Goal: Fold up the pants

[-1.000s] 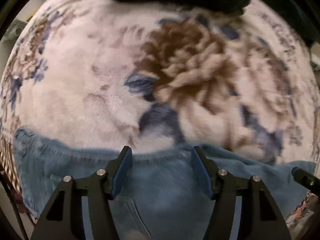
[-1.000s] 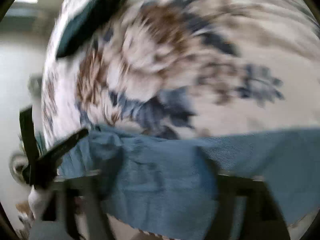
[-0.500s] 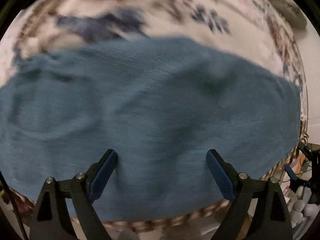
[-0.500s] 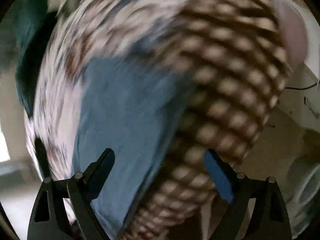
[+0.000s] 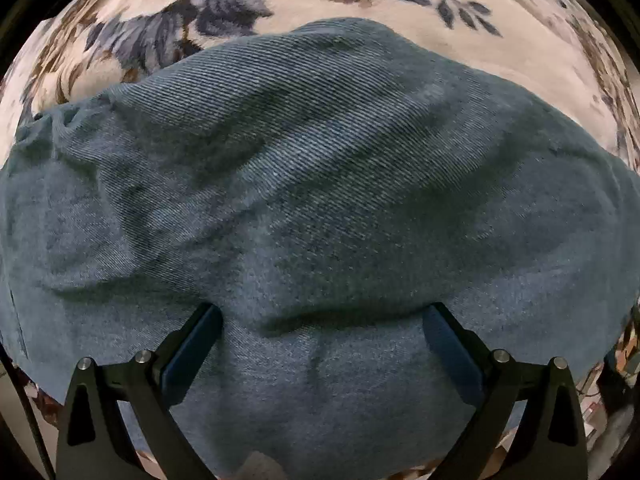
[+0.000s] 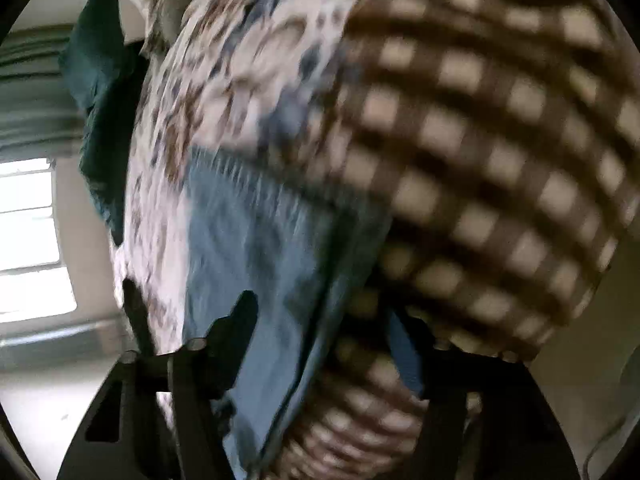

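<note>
Blue denim pants (image 5: 320, 200) lie spread on a floral blanket (image 5: 460, 32) and fill most of the left wrist view. My left gripper (image 5: 320, 332) is open, its fingers resting on the cloth with a raised fold between them. In the blurred right wrist view the pants (image 6: 256, 248) run along the bed's edge. My right gripper (image 6: 324, 336) is open, straddling the pants' edge and the checked cover.
A brown and cream checked cover (image 6: 500, 140) hangs over the bed's side. A dark teal cloth (image 6: 100, 80) lies at the far end of the bed. A bright window (image 6: 28, 240) is at the left.
Both grippers opened wider. The left one swung over the pants and moved down close onto them. The right one swung toward the bed's edge and the checked cover.
</note>
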